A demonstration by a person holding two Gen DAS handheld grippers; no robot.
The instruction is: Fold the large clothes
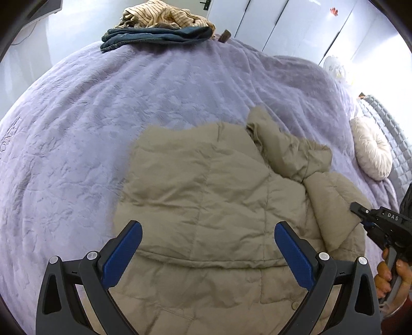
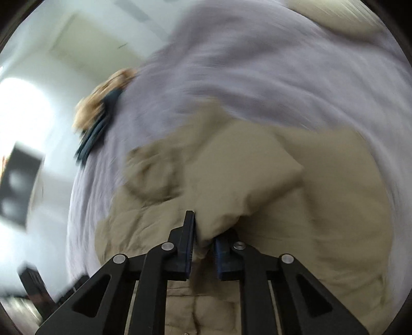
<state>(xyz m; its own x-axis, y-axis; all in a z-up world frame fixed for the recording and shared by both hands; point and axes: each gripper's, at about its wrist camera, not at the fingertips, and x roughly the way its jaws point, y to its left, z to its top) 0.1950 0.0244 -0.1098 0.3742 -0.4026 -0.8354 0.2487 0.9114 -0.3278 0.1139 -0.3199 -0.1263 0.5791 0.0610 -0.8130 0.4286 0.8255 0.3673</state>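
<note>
A large khaki padded jacket [image 1: 206, 206] lies on a lilac bedspread [image 1: 90, 116]. My left gripper [image 1: 208, 232] is open and empty, hovering over the jacket's lower body with blue pads [image 1: 123, 252] wide apart. My right gripper [image 2: 204, 232] is shut on a fold of the jacket's sleeve [image 2: 244, 180] and holds it lifted; that view is motion-blurred. In the left wrist view the right gripper [image 1: 360, 214] grips the sleeve [image 1: 334, 195] at the jacket's right edge.
A pile of folded jeans [image 1: 154, 36] and striped clothes [image 1: 164, 14] sits at the bed's far edge. A round cream cushion [image 1: 372, 149] and grey headboard [image 1: 394, 136] are at the right. White wardrobe doors [image 1: 296, 23] stand behind.
</note>
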